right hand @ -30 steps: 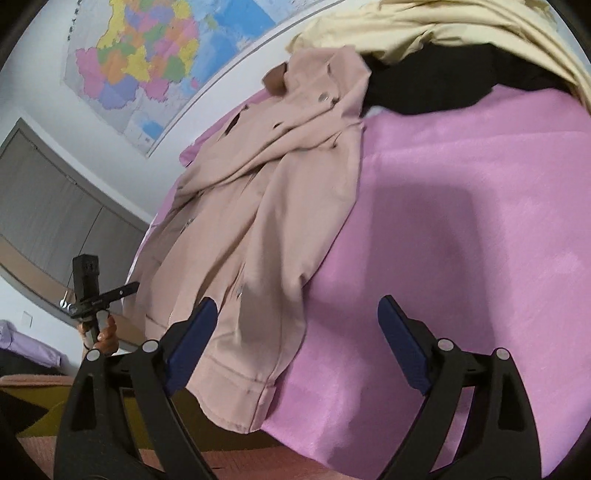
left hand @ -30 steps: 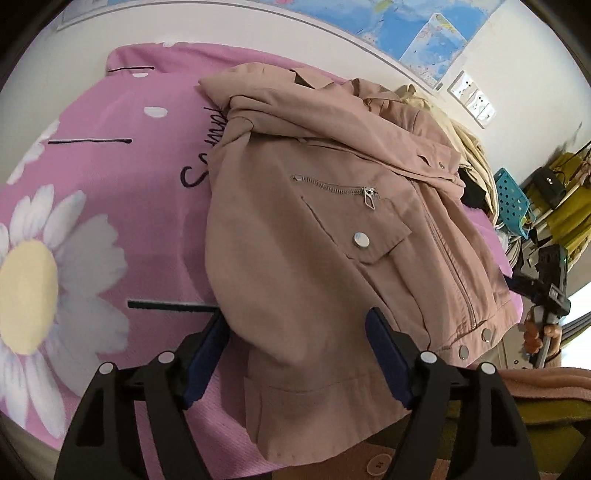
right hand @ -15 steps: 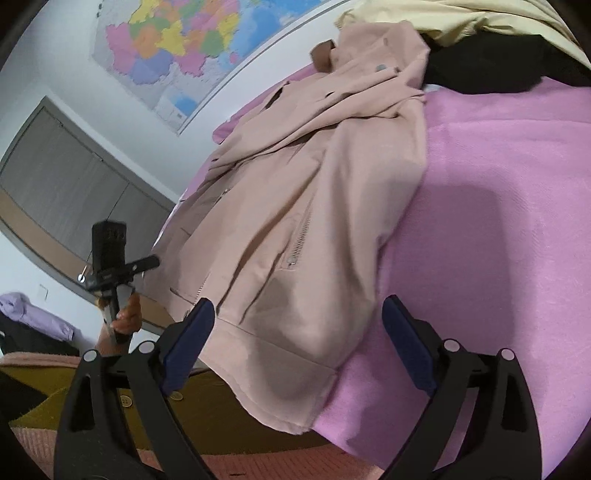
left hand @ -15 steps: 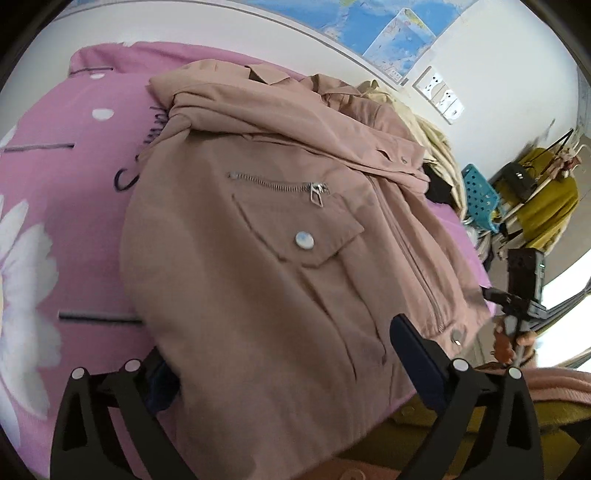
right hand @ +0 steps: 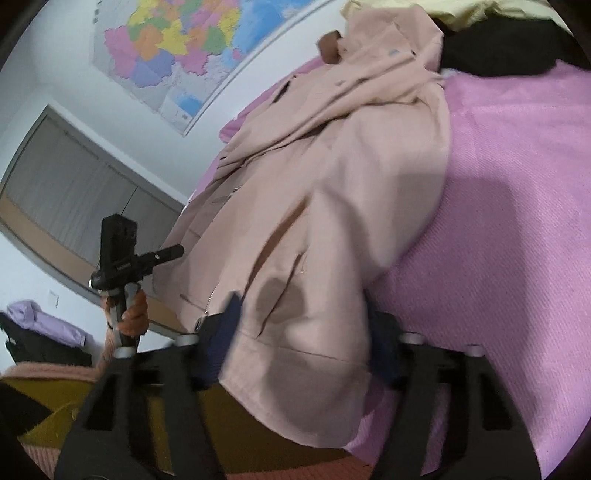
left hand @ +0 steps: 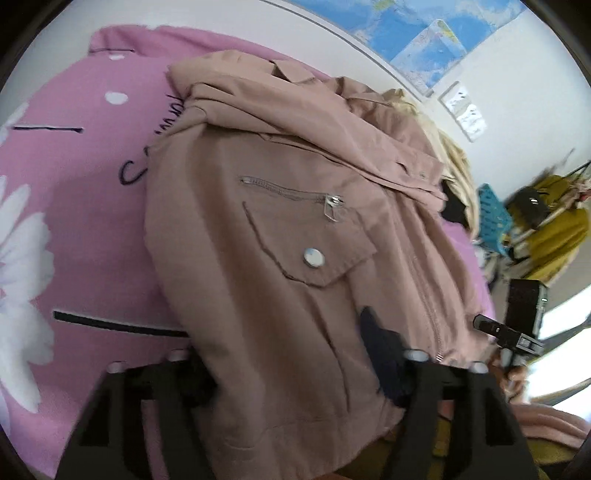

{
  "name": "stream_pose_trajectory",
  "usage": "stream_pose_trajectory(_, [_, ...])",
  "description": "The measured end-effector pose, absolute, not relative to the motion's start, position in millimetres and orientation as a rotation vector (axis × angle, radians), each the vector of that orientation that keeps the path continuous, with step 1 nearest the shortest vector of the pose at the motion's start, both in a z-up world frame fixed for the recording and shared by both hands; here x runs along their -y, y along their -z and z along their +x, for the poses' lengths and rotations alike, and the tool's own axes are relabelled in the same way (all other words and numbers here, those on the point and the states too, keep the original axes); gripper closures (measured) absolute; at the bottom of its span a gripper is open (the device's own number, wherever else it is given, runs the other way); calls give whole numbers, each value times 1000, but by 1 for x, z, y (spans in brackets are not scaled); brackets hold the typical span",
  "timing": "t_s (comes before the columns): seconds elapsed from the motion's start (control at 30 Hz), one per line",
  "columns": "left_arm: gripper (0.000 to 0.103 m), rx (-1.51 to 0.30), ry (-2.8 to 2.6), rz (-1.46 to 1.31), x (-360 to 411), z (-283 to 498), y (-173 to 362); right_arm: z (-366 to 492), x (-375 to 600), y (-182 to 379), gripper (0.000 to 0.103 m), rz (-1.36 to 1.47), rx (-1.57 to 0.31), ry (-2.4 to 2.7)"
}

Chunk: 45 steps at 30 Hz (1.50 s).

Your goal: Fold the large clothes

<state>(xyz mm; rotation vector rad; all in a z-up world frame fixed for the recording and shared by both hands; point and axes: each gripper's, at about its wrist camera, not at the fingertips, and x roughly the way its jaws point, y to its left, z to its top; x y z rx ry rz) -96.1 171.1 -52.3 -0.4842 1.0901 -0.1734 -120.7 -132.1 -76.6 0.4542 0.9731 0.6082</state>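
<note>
Jacket [left hand: 280, 280], one only, dusty pink, lies spread on the bed [left hand: 74, 229] with its hem at the near edge. I count one chest zipper [left hand: 288, 192], one snap button [left hand: 313, 257] on a pocket flap, and two hand-held grippers. Behind the jacket lie one pale yellow garment [right hand: 480, 11] and one black one [right hand: 498, 51].

The bed wears a pink cover printed with white daisies and dark lettering. White walls carry a map [right hand: 177, 48], and grey cabinet doors [right hand: 74, 192] stand off to the side.

My left hand-held gripper [left hand: 295, 369] has just been closing, and its fingers now clench the hem fabric between them. My right hand-held gripper [right hand: 303, 332] has also just been closing, with the jacket's other hem corner bunched between its pads, grasped. A second ago both stood wide open short of the hem; the cloth now fills more of each view.
</note>
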Motion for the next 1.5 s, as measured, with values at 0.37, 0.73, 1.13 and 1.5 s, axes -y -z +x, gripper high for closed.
stream_pose_trajectory(0.37, [101, -922, 178, -624, -206, -138, -12, -157, 154, 9, 95, 610, -736, -737])
stream_pose_trajectory(0.73, [99, -1043, 159, -601, -204, -155, 23, -160, 158, 31, 94, 602, -852, -728])
stream_pose_trajectory(1.13, [51, -1122, 235, -544, -196, -156, 46, -173, 153, 79, 44, 564, -1024, -687])
stream_pose_trajectory(1.5, [102, -959, 199, -622, -207, -149, -2, -172, 160, 24, 97, 584, -800, -755])
